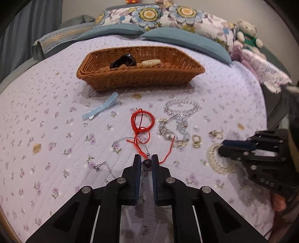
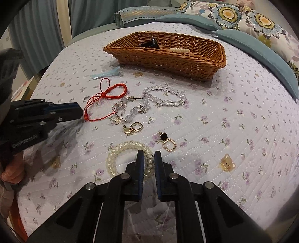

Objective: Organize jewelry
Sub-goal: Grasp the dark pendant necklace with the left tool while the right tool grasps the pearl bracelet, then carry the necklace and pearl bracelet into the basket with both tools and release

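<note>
My left gripper [image 1: 146, 158] is pinched on a dark bead [image 1: 146, 164] of the thin silver chain bracelet [image 1: 119, 140], at the near end of the red cord bracelet [image 1: 142, 119]; the cord's tail crosses the same spot, and I cannot tell whether it is caught as well. My right gripper [image 2: 148, 156] is clamped on the rim of the pale yellow beaded bracelet [image 2: 119, 147], which lies flat on the bed quilt [image 2: 233, 130].

Between the two grippers lie a gold square earring [image 2: 137, 126] and, just beside the yellow bracelet, a black-stone earring [image 2: 167, 142]. Farther out, a clear crystal bracelet [image 2: 164, 95] touches a tangle of silver charm pieces [image 2: 127, 110]. A light blue hair clip [image 1: 100, 109] rests near the front wall of the wicker basket [image 1: 142, 82].

The basket stands at the far side of the quilt and holds a black clip [image 1: 122, 61] and a cream beaded piece [image 1: 151, 62]. Behind it lie teal pillows [image 1: 179, 40], a floral cushion [image 1: 168, 15] and a teddy bear [image 1: 247, 30].
</note>
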Demonstrator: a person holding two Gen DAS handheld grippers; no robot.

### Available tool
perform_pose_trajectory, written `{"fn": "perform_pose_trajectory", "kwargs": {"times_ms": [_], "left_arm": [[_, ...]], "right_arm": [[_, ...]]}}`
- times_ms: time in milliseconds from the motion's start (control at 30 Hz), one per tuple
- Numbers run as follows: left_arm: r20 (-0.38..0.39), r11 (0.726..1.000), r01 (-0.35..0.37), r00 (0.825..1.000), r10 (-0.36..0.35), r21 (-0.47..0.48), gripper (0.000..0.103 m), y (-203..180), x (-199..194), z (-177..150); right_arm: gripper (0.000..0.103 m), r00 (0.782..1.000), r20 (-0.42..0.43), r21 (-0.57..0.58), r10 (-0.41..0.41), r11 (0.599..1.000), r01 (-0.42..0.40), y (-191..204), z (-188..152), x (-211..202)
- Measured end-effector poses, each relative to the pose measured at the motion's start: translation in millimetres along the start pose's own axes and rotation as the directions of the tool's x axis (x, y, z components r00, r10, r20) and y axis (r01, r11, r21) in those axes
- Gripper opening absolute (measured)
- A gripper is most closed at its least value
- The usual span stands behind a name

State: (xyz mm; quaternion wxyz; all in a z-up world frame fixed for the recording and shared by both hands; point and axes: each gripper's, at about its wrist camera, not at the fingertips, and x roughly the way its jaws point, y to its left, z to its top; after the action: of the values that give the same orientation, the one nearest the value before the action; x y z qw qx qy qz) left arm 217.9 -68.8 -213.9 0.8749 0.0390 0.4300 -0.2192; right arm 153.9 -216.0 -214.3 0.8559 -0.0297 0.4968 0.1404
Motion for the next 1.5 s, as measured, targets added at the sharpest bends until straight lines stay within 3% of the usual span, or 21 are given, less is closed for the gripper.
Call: {"fn": "perform_pose_trajectory", "kwargs": {"times_ms": [133, 333, 567, 667, 900, 1100, 1333, 1400, 1500], "left_arm": [[0.046, 0.997, 0.068, 0.997, -0.067, -0.043, 0.011, 4.1, -20.4, -1.6], [0.128, 0.993, 0.104, 0.987, -0.097, -0.049, 0.011, 2.2, -57.8, 3.1], [0.245, 0.97, 0.223, 0.95, -0.194, -0.096, 0.011, 15.6, -92.3, 15.3], [0.217, 0.975, 0.186, 0.964, -0.157, -0.123, 0.011, 24.2, -80.7, 16.5], [0.215, 0.946, 0.263, 0.951, -0.22, -0.192, 0.011, 36.2, -62.0, 8.4], [0.274, 0.951, 0.277, 0.933, -0.233, -0.135, 0.011, 33.6, -71.7, 44.3], [0.345, 0.958, 0.27, 0.912, -0.221, -0.1, 0.011, 36.8, -63.7, 113.8], [0.35, 0.956, 0.267, 0.912, -0.212, -0.117, 0.011, 43.9, -51.5, 134.3], [0.334, 0.954, 0.245, 0.926, -0.178, -0.17, 0.011, 59.5, -26.1, 162.5]], "right_arm": [[0.012, 1.0, 0.01, 0.005, 0.016, 1.0, -0.016, -0.7, -0.8, -8.3], [0.012, 0.997, 0.068, 0.002, 0.028, 1.0, -0.029, -0.2, 8.6, -32.7], [0.012, 0.991, 0.128, -0.009, 0.042, 0.999, -0.041, 4.2, 22.7, -54.7], [0.012, 0.991, 0.128, -0.004, 0.044, 0.999, -0.044, 3.1, 24.2, -54.3], [0.012, 0.992, 0.116, 0.038, 0.056, 0.997, -0.061, -10.4, 27.0, -50.0], [0.012, 0.98, 0.189, 0.05, 0.056, 0.997, -0.066, -24.4, 64.9, -59.4], [0.012, 0.962, 0.271, 0.086, 0.015, 0.996, -0.04, -42.2, 133.9, -48.5], [0.012, 0.961, 0.276, 0.119, 0.012, 0.992, -0.046, -52.8, 156.4, -35.9], [0.012, 0.966, 0.259, 0.149, -0.011, 0.988, -0.029, -63.3, 183.2, -14.4]]}}
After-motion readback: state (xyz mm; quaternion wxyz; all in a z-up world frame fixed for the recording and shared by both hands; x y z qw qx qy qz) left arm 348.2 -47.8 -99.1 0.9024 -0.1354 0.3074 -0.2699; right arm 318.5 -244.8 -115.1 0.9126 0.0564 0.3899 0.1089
